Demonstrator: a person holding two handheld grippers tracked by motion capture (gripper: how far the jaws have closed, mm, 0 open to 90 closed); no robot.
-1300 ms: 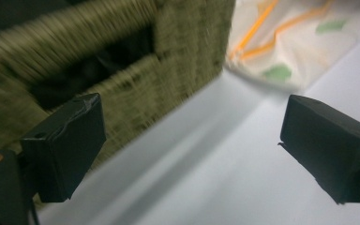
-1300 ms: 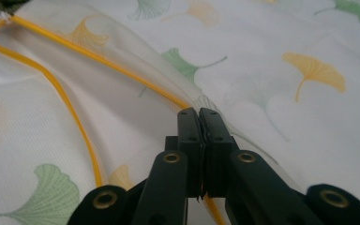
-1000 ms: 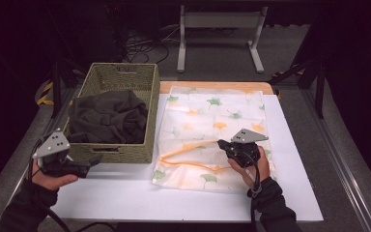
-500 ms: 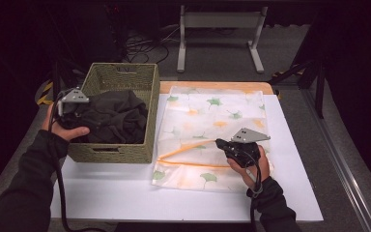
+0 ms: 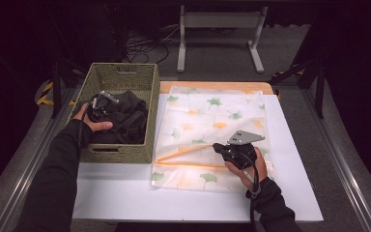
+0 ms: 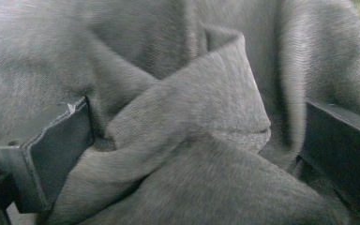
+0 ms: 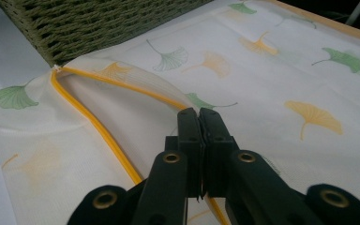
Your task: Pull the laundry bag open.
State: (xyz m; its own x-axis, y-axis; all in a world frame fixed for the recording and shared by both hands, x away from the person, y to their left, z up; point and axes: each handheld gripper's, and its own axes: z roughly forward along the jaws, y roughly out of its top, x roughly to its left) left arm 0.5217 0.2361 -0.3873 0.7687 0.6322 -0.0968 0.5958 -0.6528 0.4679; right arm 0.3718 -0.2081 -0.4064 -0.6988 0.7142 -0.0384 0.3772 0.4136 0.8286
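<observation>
Over the woven basket [image 5: 147, 121], the left gripper [image 5: 100, 107] sits down among the dark grey garment [image 5: 125, 118], jaws spread wide with a thick fold of the knit between them [image 6: 201, 131]; pads aren't visibly pressing it, so I'd call it open, not yet a grip. Garment is heaped inside the basket, at the table's left, touching the leaf-print mesh laundry bag [image 5: 212, 121] only via the basket wall. Right gripper [image 5: 221, 148] has its jaws together, pinched on the bag's upper layer right at the orange zipper edge [image 7: 98, 126], holding the mouth of the bag up and open. Handling guess: garment is soft, limp, fairly bulky, fleece-like, not slippery, not fragile; it'll drape and drag, so bite a raised fold near the middle of the heap, deep in the jaws, not a loose hem. Bag mesh is thin and light, and the stiffer zipper seam is the right place to hold it. Versus a second ago: left hand was at the basket's near outer corner, on the table; half a second ago at the left rim; now inside, on the cloth. Right hand and bag look unchanged.
</observation>
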